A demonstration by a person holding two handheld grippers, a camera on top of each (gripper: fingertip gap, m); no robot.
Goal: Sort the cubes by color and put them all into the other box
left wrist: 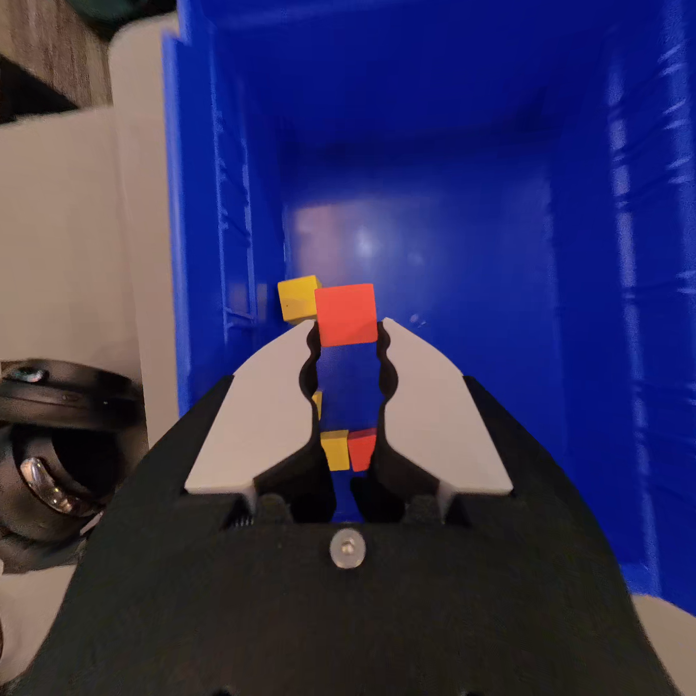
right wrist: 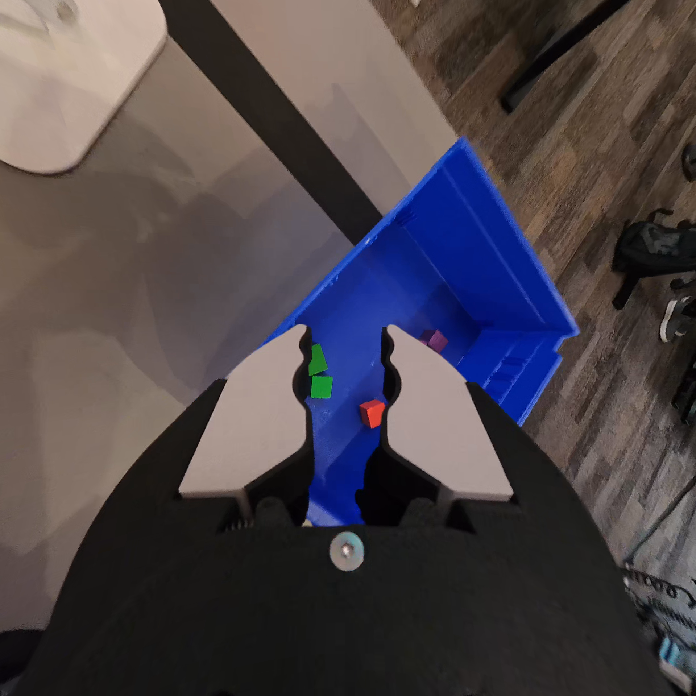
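In the left wrist view my left gripper (left wrist: 348, 324) is inside a blue box (left wrist: 470, 113). Its fingertips are shut on a red cube (left wrist: 346, 314), with both pads against the cube's sides. A yellow cube (left wrist: 297, 303) lies just behind it by the box's left wall. Another yellow cube (left wrist: 335, 450) and a red cube (left wrist: 361, 450) show lower between the fingers, on the box floor. In the right wrist view my right gripper (right wrist: 346, 331) is open and empty above a second blue box (right wrist: 482, 256). That box holds two green cubes (right wrist: 321, 387), a red cube (right wrist: 371, 413) and a purple cube (right wrist: 436, 341).
The boxes stand on a pale table (right wrist: 113, 301). A white object (right wrist: 64, 75) sits at its far left and a black strip (right wrist: 282, 124) crosses it. A dark round device (left wrist: 56, 433) lies left of the first box. Bags (right wrist: 655, 252) lie on the wood-pattern floor beyond the table's edge.
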